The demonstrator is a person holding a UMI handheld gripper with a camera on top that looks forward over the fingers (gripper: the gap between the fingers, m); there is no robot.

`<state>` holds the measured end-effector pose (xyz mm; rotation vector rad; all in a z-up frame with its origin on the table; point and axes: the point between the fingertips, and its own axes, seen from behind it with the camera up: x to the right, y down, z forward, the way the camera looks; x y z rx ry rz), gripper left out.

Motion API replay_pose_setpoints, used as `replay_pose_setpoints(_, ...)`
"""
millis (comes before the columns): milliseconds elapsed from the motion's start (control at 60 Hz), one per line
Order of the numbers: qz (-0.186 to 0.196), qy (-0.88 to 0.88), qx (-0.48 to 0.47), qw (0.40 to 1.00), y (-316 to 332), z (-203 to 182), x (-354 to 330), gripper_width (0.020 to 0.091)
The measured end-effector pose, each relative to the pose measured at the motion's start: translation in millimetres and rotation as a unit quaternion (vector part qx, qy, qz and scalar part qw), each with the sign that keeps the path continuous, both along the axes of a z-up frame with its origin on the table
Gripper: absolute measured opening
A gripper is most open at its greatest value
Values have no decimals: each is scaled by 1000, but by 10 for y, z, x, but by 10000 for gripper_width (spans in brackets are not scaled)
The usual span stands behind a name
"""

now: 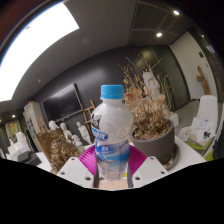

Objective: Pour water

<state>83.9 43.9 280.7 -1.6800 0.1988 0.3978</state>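
Observation:
A clear plastic water bottle [111,132] with a light blue cap and a blue-and-white label stands upright between my fingers, filling the middle of the gripper view. My gripper [111,160] is shut on the bottle, and both magenta pads [87,158] press against its lower sides. The bottle looks lifted, with the room's ceiling behind it. Its base is hidden below the fingers.
A grey pot of dried brown branches [152,120] stands just behind and to the right of the bottle. Another dried plant [60,148] sits to the left. White furniture [205,125] lines the far right, a dark panel [62,103] the back wall.

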Motion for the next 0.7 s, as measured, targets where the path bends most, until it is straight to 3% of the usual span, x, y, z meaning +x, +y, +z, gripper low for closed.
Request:
replay_pose_setpoints(100,-43,-98,6,994,71,-145,503,377)
replay_pose_setpoints(250,-74,-173,-37,981,232,-884,1015,376)
replay_pose_setpoints(400,-73,-198,-91,973,337,-1623,1268,376)
replay_pose_setpoints(600,-79,-188,-132,970,347,-2218,1388,383)
replay_pose_setpoints(700,-79,-182,-131,971,318,-2321,1365,469)
